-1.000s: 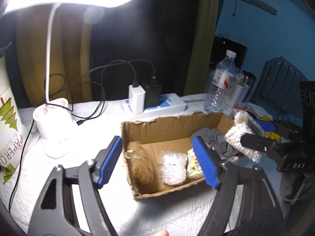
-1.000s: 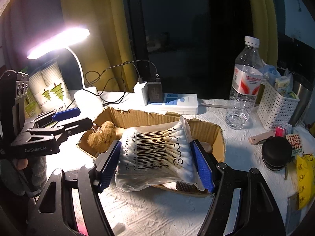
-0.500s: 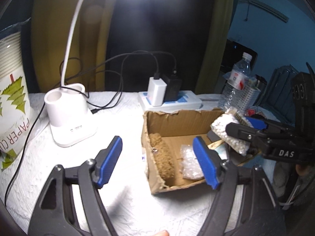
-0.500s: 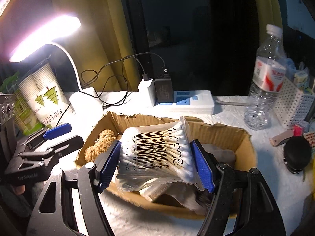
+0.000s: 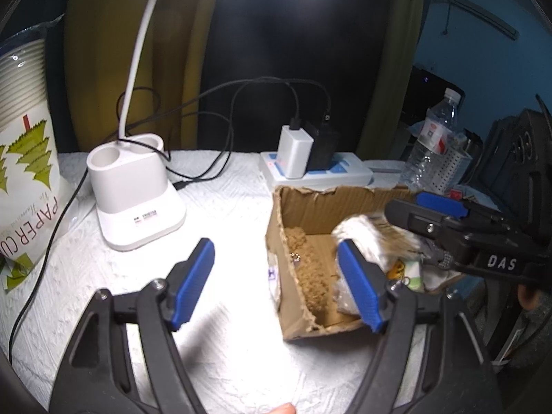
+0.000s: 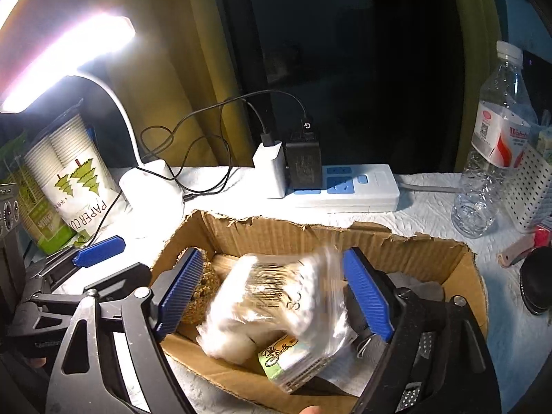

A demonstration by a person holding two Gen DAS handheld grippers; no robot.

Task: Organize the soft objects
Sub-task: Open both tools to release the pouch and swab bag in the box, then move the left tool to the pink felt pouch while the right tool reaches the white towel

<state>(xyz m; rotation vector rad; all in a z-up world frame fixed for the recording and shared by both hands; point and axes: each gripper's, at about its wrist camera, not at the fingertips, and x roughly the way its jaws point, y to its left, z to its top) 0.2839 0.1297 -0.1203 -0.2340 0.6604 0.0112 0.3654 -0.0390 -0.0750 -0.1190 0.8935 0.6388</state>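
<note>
Blurred cotton-swab bag loose over cardboard box, right gripper fingers released, left gripper fingers spread, empty

Desk lamp glares over a dim, fisheye-warped scene; bagged swabs blur.

The left gripper is held low and level with its blue-padded jaws spread wide, nothing between them; in the right wrist view it shows at the left edge, its black frame pointing inward. The right gripper is tipped downward with its jaws parted, and its blue pads stand clear on either side, gripping nothing. From the left wrist view the right gripper reaches in from the right edge, one blue pad on top, and a fingertip of the person's right hand shows behind its body.
</note>
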